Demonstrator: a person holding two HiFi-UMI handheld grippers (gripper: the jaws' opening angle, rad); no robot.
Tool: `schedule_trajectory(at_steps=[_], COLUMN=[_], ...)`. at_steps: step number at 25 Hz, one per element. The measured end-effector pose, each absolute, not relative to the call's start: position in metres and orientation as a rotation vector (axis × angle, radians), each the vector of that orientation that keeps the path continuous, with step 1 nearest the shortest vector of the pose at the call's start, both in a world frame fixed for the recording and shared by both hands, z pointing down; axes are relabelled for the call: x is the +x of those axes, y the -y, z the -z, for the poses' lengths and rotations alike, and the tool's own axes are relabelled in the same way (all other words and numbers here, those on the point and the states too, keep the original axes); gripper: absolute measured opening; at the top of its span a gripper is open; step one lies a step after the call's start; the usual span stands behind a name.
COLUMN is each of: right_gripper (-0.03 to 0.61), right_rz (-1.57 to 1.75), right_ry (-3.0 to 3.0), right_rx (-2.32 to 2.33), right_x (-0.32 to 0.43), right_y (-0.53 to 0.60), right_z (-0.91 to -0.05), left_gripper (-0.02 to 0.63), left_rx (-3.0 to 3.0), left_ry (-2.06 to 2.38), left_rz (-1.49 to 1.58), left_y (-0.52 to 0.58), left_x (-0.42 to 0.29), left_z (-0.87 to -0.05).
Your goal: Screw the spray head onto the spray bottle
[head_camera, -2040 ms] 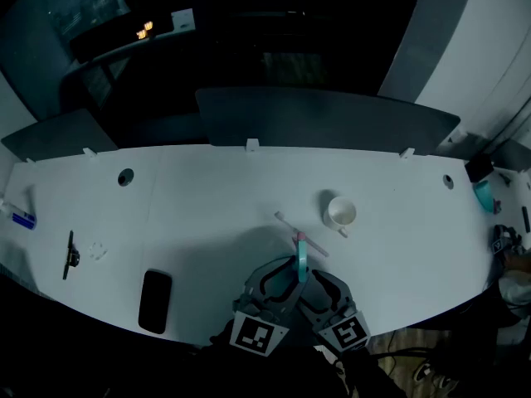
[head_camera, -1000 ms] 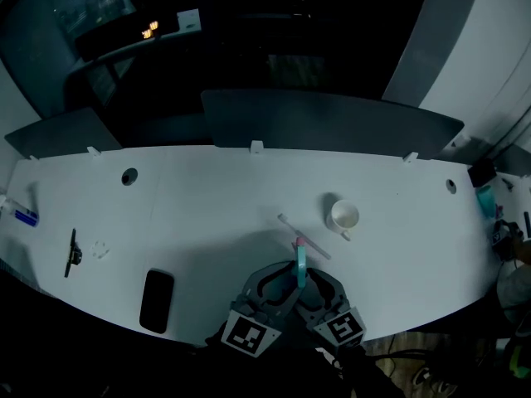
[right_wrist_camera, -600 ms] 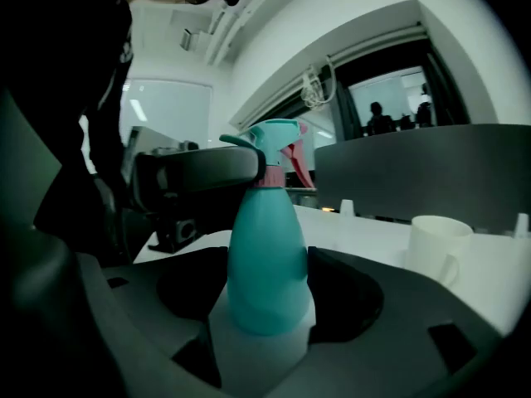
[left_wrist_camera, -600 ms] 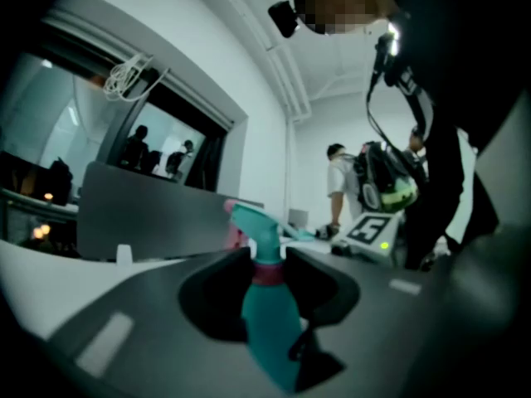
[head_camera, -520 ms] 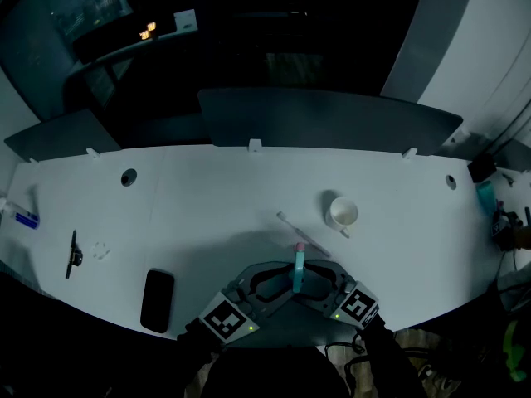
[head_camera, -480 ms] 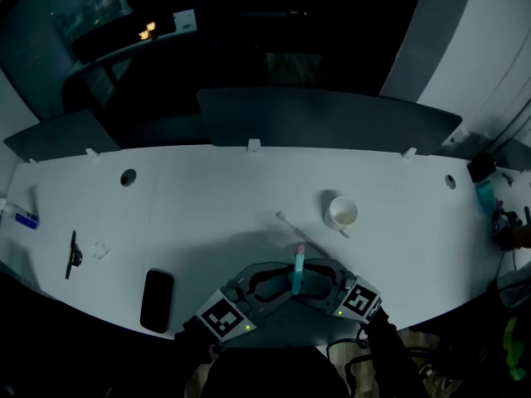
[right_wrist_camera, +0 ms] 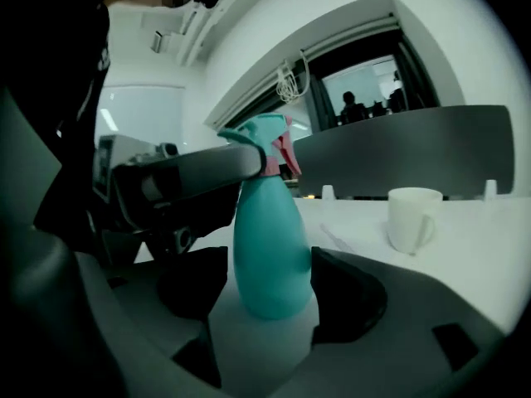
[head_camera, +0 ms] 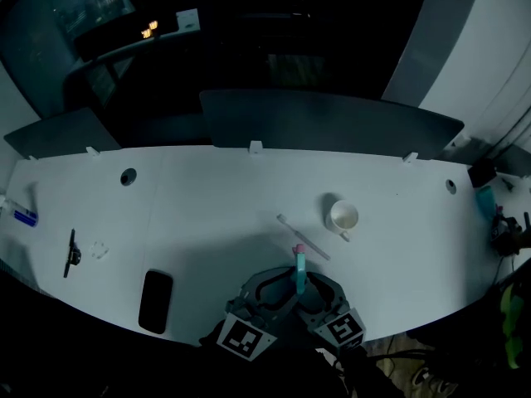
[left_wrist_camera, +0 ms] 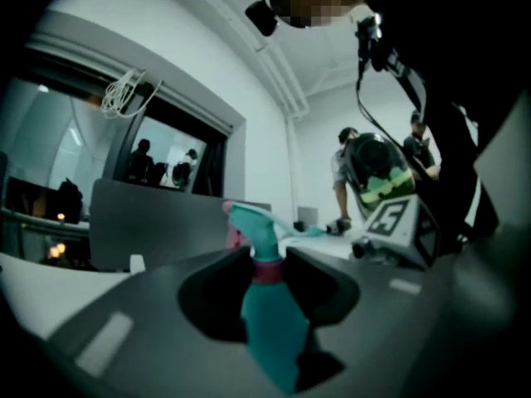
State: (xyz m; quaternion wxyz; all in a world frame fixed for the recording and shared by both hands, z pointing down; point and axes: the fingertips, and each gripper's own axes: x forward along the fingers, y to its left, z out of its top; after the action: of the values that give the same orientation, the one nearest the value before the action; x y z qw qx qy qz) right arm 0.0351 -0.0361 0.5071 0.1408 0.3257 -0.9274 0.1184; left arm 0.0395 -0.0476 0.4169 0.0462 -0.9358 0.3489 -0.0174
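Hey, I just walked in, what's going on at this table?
A person works at a white table with a gripper in each hand. The left gripper is closed on the spray head at its pink collar. The right gripper clasps the body of the teal spray bottle, which stands upright on the table. The head sits on the bottle; how far it is screwed down cannot be told.

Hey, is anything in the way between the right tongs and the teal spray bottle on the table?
Nothing visible. The teal plastic spray bottle stands directly between the right tongs, the left tongs clamp the pink-collared teal spray head on its neck, and the white ceramic mug sits apart, farther back.
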Motion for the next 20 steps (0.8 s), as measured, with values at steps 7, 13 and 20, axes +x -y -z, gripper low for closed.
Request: schedule_trajectory(at_steps=[7, 13, 20], right_gripper=[0.296, 0.296, 0.301], right_rz=[-0.329, -0.204, -0.358], right_ry=[2.693, 2.806, 2.757], right_rx=[0.895, 0.270, 0.500], right_x=[0.033, 0.036, 0.042], right_y=[0.044, 0.034, 0.037], right_z=[-0.512, -0.518, -0.515], left_gripper=[0.132, 0.132, 0.132], left_rx=[-2.865, -3.094, -3.006], left_ry=[-1.031, -0.642, -0.773], left_rz=[0.014, 0.004, 0.076], left_y=[0.051, 0.038, 0.043], left_x=[0.038, 0.039, 0.037], left_z=[-0.413, -0.418, -0.421])
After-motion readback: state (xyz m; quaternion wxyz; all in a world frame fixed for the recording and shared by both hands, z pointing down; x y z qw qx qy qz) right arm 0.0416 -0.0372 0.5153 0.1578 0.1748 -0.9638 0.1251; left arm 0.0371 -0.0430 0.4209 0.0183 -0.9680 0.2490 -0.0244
